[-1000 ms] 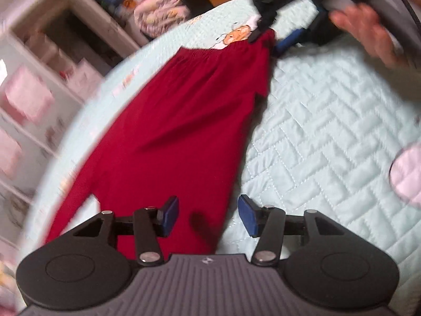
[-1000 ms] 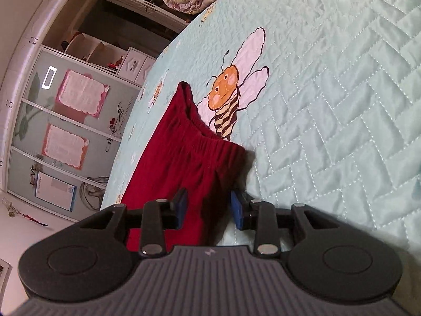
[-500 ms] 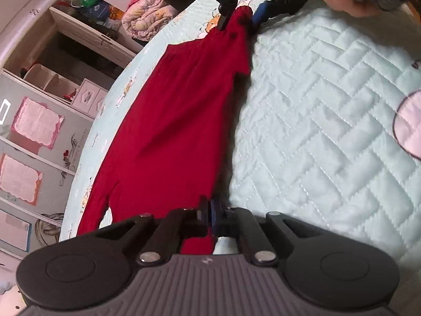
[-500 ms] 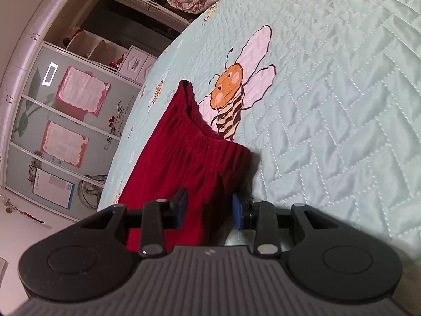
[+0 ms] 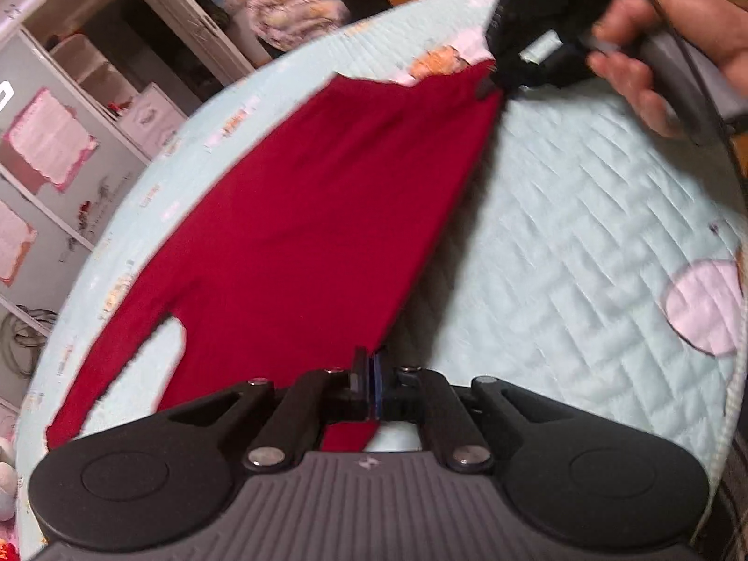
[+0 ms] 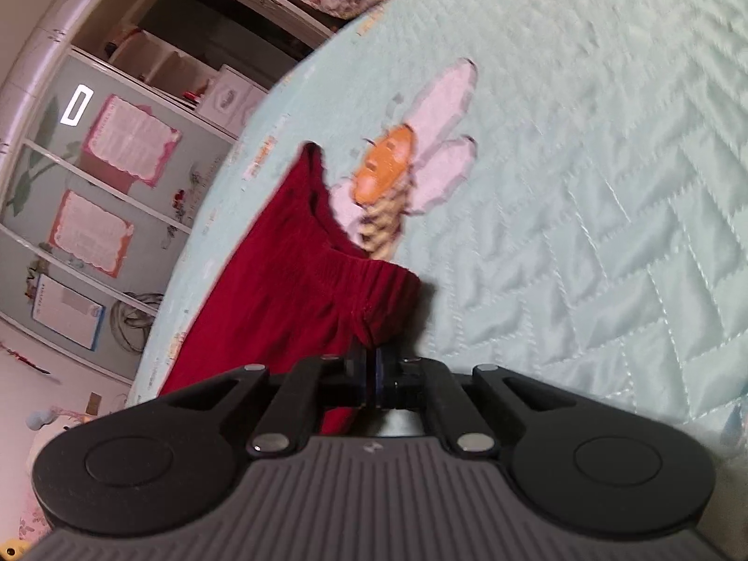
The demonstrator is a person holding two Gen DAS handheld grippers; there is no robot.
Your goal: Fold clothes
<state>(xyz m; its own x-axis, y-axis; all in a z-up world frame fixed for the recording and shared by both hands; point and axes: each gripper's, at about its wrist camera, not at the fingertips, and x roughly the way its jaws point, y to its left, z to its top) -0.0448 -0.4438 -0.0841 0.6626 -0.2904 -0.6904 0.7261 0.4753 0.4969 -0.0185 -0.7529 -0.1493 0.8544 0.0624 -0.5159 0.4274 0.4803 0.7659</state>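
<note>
A pair of red trousers point(image 5: 299, 233) lies stretched on a pale green quilted bedspread point(image 5: 584, 243). My left gripper point(image 5: 371, 374) is shut on the near right edge of one trouser leg. The right gripper point(image 6: 374, 374) is shut on the corner of the elastic waistband point(image 6: 369, 290). In the left wrist view that right gripper point(image 5: 500, 84) shows at the far end of the trousers, with a hand point(image 5: 673, 46) around its handle. The right edge of the cloth runs taut between the two grips.
A bee picture point(image 6: 402, 173) is stitched on the bedspread just beyond the waistband. White shelves and cabinet doors with pink paper sheets point(image 6: 131, 140) stand to the left of the bed. A bundle of bedding point(image 5: 299, 9) lies beyond the far edge.
The left gripper closed on the trouser leg edge first; the right gripper has since closed on the waistband corner. The cloth's right edge is now lifted and pulled straight.
</note>
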